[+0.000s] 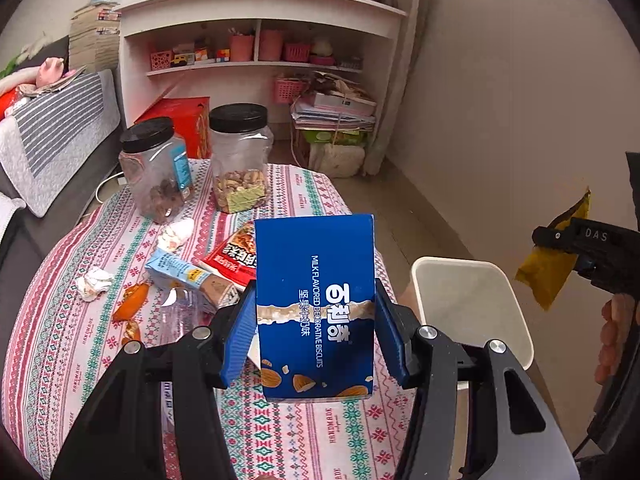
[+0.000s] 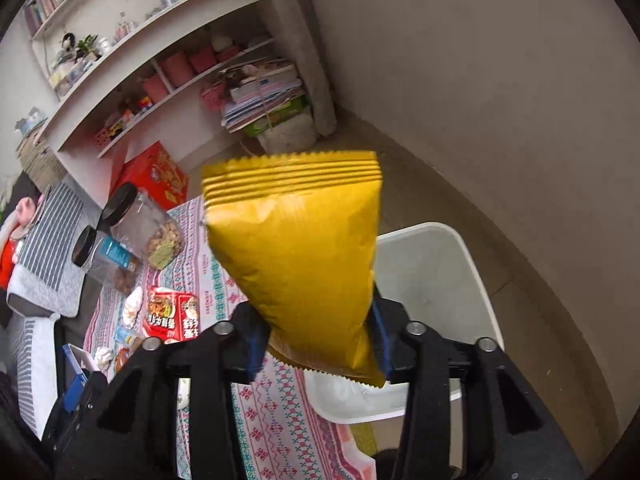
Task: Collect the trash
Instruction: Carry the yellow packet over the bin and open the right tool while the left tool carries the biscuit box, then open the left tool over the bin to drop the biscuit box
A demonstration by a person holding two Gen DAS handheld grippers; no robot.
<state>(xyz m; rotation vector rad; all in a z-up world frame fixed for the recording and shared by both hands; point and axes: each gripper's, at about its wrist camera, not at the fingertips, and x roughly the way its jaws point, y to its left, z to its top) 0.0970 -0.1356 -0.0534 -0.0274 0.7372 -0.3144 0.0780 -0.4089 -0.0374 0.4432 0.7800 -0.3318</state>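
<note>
The yellow wrapper (image 2: pixel 296 264), mid-frame in the right wrist view, sits between the right claw (image 2: pixel 318 344) blades above the white bin (image 2: pixel 440 264); whether the pads actually press it I cannot tell, and it looks light, crinkly and slippery, best pinched across its flat lower seam. The blue biscuit box (image 1: pixel 316 308), centre of the left view, is clamped by its narrow sides in the left claw (image 1: pixel 316 332) over the counter (image 1: pixel 280 432); it seems light, thin card that would crush if squeezed hard. More litter lies left of it on the counter, by two jars (image 1: pixel 240 160).
</note>
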